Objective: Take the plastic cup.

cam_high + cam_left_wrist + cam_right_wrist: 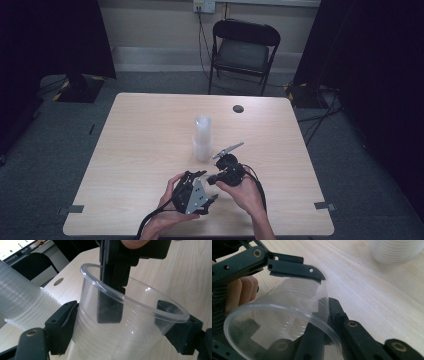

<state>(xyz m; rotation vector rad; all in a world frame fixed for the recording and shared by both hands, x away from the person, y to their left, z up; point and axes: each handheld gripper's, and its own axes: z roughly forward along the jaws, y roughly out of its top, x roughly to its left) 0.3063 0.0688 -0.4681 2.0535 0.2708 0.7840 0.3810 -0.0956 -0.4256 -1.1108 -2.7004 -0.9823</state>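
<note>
**Clear plastic cup shared between two claws**

Clear cup (130, 322) sits above the near part of the table (140, 150), flanked by the left claw (125, 322), whose jaws stand spread at its sides. Right claw (322, 322) is pinched on the cup's rim, one jaw inside. A cup stack (202, 140) stands just beyond.
</note>
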